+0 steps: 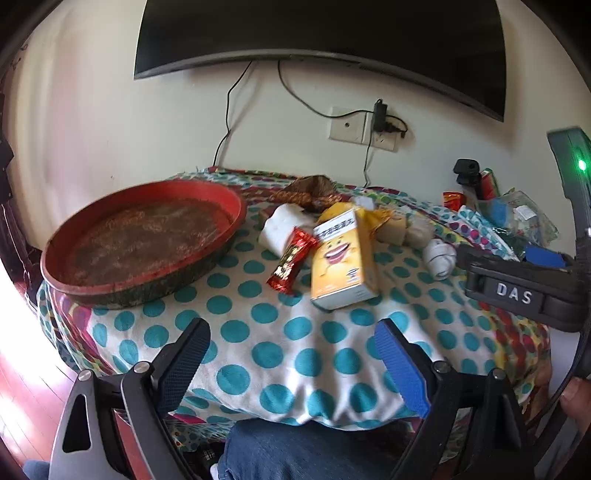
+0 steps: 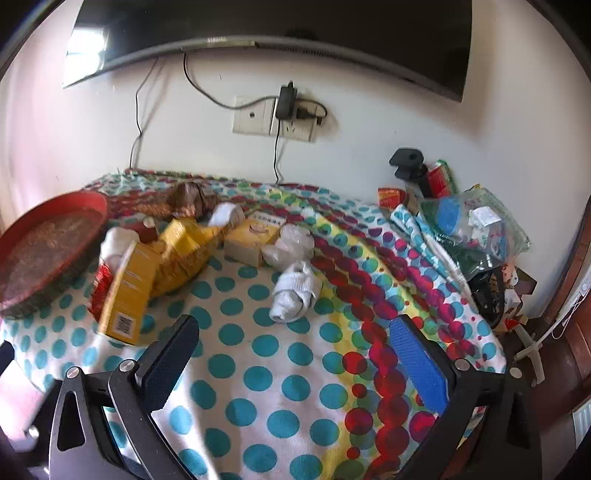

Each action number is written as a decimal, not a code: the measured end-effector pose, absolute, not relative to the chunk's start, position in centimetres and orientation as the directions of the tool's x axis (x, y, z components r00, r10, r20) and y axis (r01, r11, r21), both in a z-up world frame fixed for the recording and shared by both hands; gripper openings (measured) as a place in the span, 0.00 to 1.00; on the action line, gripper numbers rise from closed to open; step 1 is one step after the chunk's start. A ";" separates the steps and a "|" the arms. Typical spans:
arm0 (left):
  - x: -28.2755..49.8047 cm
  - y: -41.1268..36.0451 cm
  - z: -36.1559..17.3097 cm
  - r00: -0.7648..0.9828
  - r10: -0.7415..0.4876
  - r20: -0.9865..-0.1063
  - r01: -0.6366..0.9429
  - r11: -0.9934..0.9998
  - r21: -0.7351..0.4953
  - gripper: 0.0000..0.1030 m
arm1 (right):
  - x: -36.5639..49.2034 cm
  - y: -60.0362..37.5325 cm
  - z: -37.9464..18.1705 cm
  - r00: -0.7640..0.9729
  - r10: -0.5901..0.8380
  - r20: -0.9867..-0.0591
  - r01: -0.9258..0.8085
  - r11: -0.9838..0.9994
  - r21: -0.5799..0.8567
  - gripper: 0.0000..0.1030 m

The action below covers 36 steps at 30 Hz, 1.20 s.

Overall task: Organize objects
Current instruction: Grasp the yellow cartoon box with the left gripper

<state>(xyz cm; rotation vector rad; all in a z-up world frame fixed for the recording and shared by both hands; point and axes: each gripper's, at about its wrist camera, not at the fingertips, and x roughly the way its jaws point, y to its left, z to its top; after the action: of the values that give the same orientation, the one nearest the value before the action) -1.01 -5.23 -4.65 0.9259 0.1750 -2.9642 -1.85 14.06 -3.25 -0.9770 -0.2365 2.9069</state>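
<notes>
A round red basket tray [image 1: 92,291] [image 2: 14,306] stands at the table's left. To its right lie a yellow smiley box [image 1: 341,258] [image 2: 127,291], a red snack packet [image 1: 291,260], a white roll [image 1: 282,225], a yellow bag [image 2: 188,247], a beige box [image 2: 251,240] and a rolled white sock [image 1: 439,256] [image 2: 295,291]. My left gripper [image 1: 291,328] is open and empty, above the table's near edge. My right gripper [image 2: 295,328] is open and empty, just short of the sock; its body shows in the left wrist view [image 1: 517,291].
The table wears a polka-dot cloth [image 1: 280,354] [image 2: 266,369]. A clutter pile with a clear plastic bag [image 2: 476,225] sits at the back right by the wall. A TV [image 1: 317,29] and a wall socket with cables [image 2: 277,118] are behind.
</notes>
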 end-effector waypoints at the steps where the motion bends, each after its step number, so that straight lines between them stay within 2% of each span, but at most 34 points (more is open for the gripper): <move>1: -1.2 -5.3 -4.9 -0.830 0.000 -0.558 0.066 -0.993 -0.099 0.90 | -2.1 14.3 -3.6 -0.793 0.109 -0.600 -0.011 -0.986 -0.164 1.00; 11: -4.6 -2.4 -4.4 -0.832 0.036 -0.553 -0.001 -0.998 -0.064 0.90 | -4.0 16.5 -4.9 -0.806 0.102 -0.583 -0.017 -0.988 -0.151 1.00; 13: -5.7 -1.6 -4.0 -0.834 0.040 -0.551 -0.014 -0.999 -0.051 0.88 | -4.3 17.3 -4.8 -0.809 0.094 -0.580 -0.022 -0.991 -0.130 1.00; 18: -8.7 -0.3 -4.4 -0.812 0.011 -0.584 -0.015 -1.000 0.002 0.75 | -5.0 19.0 -5.1 -0.803 0.059 -0.593 -0.022 -0.997 -0.070 1.00; 25: -10.9 1.2 -6.2 -0.781 -0.045 -0.623 0.004 -0.998 0.067 0.73 | -5.7 20.7 -5.1 -0.778 -0.026 -0.628 -0.015 -0.998 0.059 1.00; 29: -11.1 1.3 -6.4 -0.783 -0.081 -0.617 0.019 -0.994 0.106 0.50 | -5.4 20.5 -4.7 -0.786 -0.046 -0.616 0.001 -0.997 0.074 1.00; 33: -10.9 0.3 -6.1 -0.777 -0.085 -0.624 0.043 -0.996 0.083 0.30 | -5.4 20.1 -4.9 -0.776 -0.073 -0.626 0.021 -0.996 0.089 1.00; 36: -10.5 -0.1 -5.3 -0.789 -0.067 -0.611 0.032 -0.997 0.069 0.28 | -5.4 19.9 -4.8 -0.778 -0.082 -0.623 0.029 -0.995 0.095 1.00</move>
<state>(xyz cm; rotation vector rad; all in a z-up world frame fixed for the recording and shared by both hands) -10.47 -0.08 -5.30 1.0012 -0.0847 -2.9212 -5.36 19.92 -4.79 -1.0639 0.1278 3.0163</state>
